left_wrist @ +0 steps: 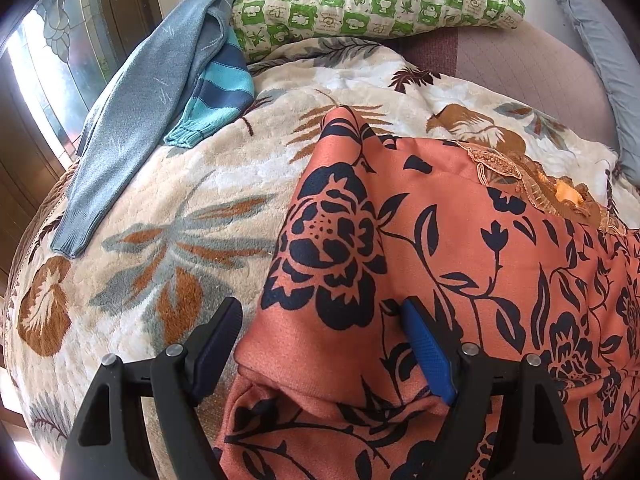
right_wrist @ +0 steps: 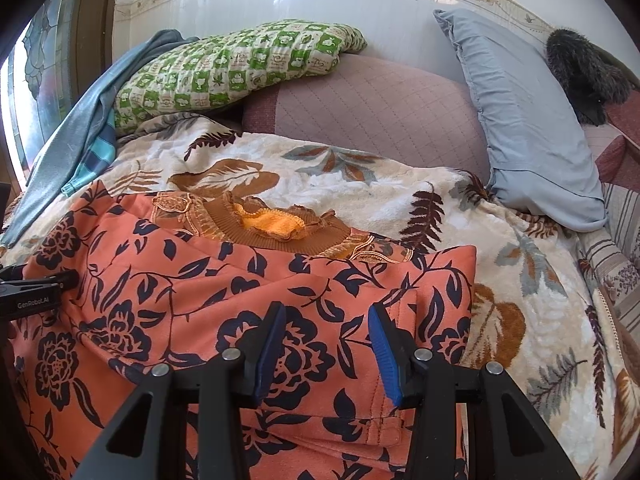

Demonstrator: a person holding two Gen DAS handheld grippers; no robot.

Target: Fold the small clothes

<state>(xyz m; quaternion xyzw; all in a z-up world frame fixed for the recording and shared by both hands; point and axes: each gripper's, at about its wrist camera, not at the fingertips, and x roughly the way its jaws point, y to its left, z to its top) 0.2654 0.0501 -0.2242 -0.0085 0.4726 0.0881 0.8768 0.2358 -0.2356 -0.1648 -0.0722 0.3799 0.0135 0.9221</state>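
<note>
The garment lies flat on the blanket, collar at the far side. Left gripper: jaws spread, straddling a raised fold at the garment's left edge. Right gripper: jaws spread, above the near right corner, with the hem seam between them.

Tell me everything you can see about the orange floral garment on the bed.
The orange floral garment is soft woven-looking cloth, salmon-orange with dark navy flowers and vines, a brown ribbed neckline with embroidered trim, orange lining showing. It lies spread, partly folded, on the leaf-print blanket. The open left gripper and right gripper straddle its folds.
</note>
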